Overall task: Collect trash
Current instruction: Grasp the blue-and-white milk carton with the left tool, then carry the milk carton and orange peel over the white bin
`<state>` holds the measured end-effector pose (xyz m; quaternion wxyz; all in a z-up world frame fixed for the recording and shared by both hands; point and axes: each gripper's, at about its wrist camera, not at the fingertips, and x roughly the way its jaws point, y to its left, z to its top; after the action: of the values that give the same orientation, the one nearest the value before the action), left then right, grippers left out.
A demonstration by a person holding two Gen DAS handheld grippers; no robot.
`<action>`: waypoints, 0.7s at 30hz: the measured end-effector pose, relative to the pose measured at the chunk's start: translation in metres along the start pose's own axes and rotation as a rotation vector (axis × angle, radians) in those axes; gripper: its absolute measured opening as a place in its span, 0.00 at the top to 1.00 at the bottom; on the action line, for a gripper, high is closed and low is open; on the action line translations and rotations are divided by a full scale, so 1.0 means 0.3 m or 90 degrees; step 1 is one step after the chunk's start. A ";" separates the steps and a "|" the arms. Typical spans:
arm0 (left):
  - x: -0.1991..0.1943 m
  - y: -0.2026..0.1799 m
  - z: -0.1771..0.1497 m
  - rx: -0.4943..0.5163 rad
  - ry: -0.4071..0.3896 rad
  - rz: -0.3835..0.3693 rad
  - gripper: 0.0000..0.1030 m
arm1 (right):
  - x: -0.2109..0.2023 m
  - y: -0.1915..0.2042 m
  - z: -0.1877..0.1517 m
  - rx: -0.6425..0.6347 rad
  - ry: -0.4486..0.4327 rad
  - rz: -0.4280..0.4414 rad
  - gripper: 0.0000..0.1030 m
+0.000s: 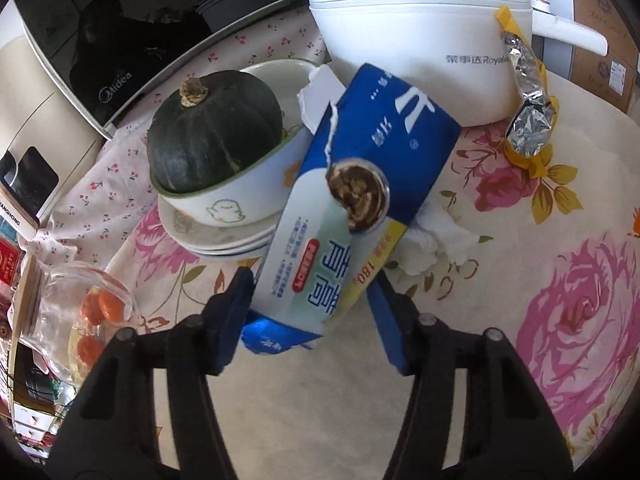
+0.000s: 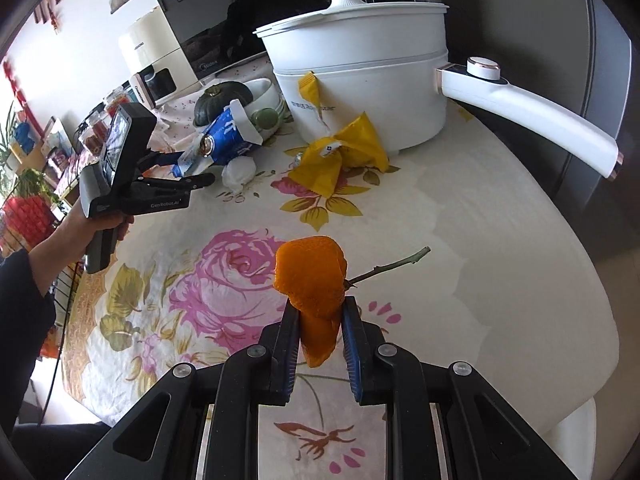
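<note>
Left wrist view: the left gripper (image 1: 312, 312) straddles the near end of a torn blue-and-white carton (image 1: 360, 184), whose long axis runs away from the gripper toward a white electric pot (image 1: 400, 40). The left pad touches the carton's side; the right pad looks just off it, so I cannot tell whether the grip has truly closed. The carton's far end leans by a bowl (image 1: 224, 204) that holds a dark green squash (image 1: 212, 132). A crumpled white tissue (image 1: 432, 244) lies just beside the carton on the right, and a foil-lined yellow wrapper (image 1: 528, 120) rests against the pot, farther right. All sit on the flowered surface (image 1: 520, 320).

Right wrist view: the right gripper (image 2: 318, 316) is clenched on a piece of orange peel (image 2: 312, 280), lifted above the surface (image 2: 480, 280). A bare twig (image 2: 392, 266) lies on the surface just behind the peel, pointing up and right. The left gripper (image 2: 196, 180), held in a hand (image 2: 92, 224), reaches the carton (image 2: 224, 136) from the left. A crumpled yellow bag (image 2: 344, 156) lies at the pot's (image 2: 360, 92) foot, with the tissue (image 2: 238, 170) to its left.

The carton lies straight ahead of the left gripper, which is clearly the nearer one; lifting it probably calls for a firm squeeze across its short width. The twig is nearest the right hand, which is already occupied.
</note>
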<state>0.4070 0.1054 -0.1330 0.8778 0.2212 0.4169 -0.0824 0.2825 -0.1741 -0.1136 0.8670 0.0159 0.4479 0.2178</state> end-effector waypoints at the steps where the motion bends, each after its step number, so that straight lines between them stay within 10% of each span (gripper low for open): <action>1: -0.005 0.000 -0.004 -0.005 -0.001 0.003 0.48 | -0.002 -0.002 -0.004 0.000 0.001 -0.003 0.80; 21: -0.433 -0.191 -0.260 -0.182 -0.012 -0.177 0.75 | -0.344 0.075 -0.141 0.035 -0.073 0.011 0.80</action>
<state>0.2508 0.0851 -0.0947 0.8844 0.0339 0.4424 -0.1448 0.1891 -0.2014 -0.0544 0.8886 0.0557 0.4032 0.2116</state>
